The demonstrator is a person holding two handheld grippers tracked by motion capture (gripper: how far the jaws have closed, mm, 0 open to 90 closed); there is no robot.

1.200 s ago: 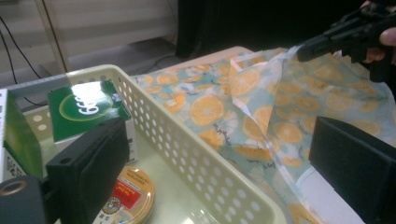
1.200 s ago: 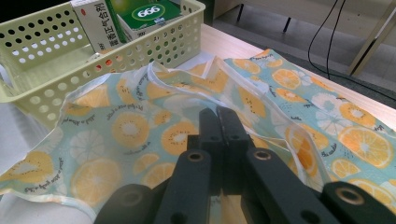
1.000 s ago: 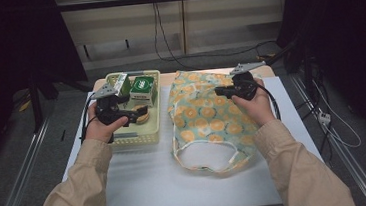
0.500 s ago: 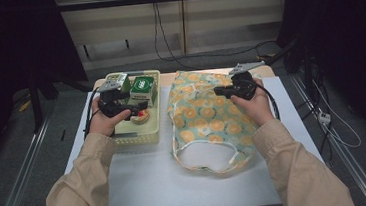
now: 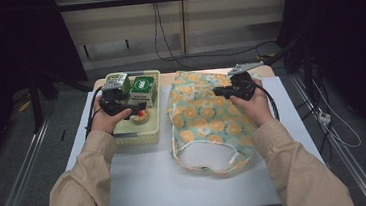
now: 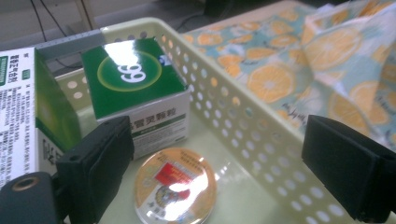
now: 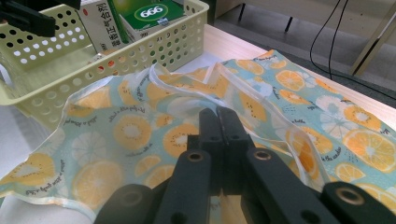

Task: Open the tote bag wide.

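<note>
My left gripper (image 6: 219, 172) hangs wide open inside the basket (image 5: 154, 118) at the surface's far left, over a round tin (image 6: 175, 189) that looks light, hard and slippery, best taken across its rim. My right gripper (image 7: 219, 119) is pinched together on the soft, floppy bag (image 5: 202, 116) mid-surface.

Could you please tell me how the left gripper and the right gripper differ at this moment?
The left gripper has its jaws wide open above the pale green perforated plastic basket; the right gripper has its jaws pressed together over the orange-slice patterned fabric bag. The left one grips nothing, while whether the right one pinches fabric is unclear. Both are black and hand-held.
</note>
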